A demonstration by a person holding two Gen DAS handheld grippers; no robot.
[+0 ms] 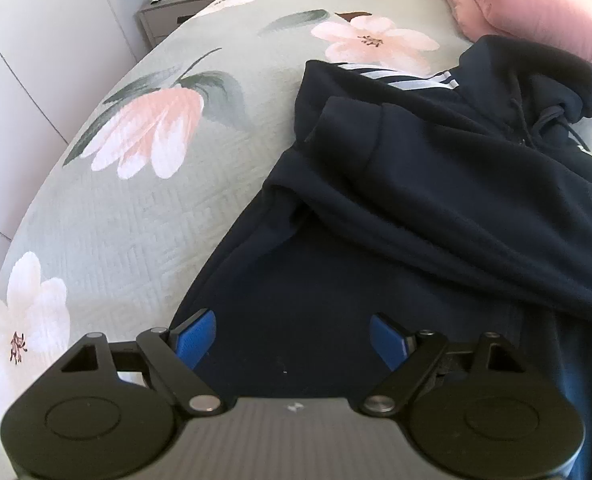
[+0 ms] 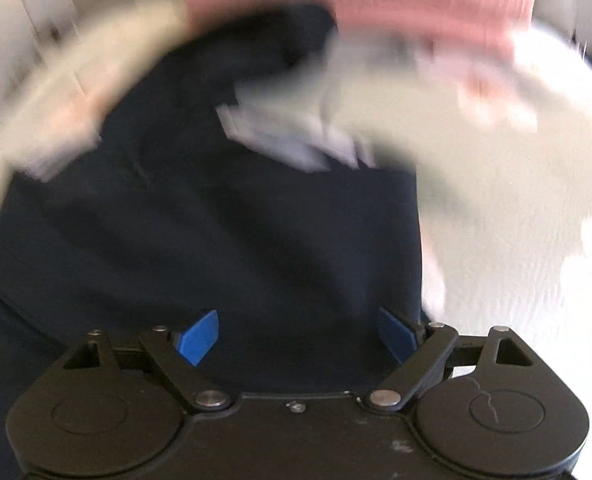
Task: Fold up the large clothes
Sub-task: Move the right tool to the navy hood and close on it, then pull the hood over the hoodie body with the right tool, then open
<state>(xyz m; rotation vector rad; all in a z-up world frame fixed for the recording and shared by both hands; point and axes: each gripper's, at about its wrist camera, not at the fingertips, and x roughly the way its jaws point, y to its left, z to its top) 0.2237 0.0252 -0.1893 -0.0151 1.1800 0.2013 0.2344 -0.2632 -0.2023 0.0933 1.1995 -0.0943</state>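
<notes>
Left wrist view has the navy hoodie (image 1: 436,184) lying on the floral bedspread (image 1: 144,208), one sleeve (image 1: 352,132) already folded across the body, hood (image 1: 536,76) up by the pink blanket (image 1: 536,8). Left gripper (image 1: 292,340) hovers over the hem with its blue pads wide apart, holding nothing. Right gripper (image 2: 296,338) is spread too and empty, though that view's badly blurred. I'd say it's partway: sleeve in, the lengthwise folds left to do
</notes>
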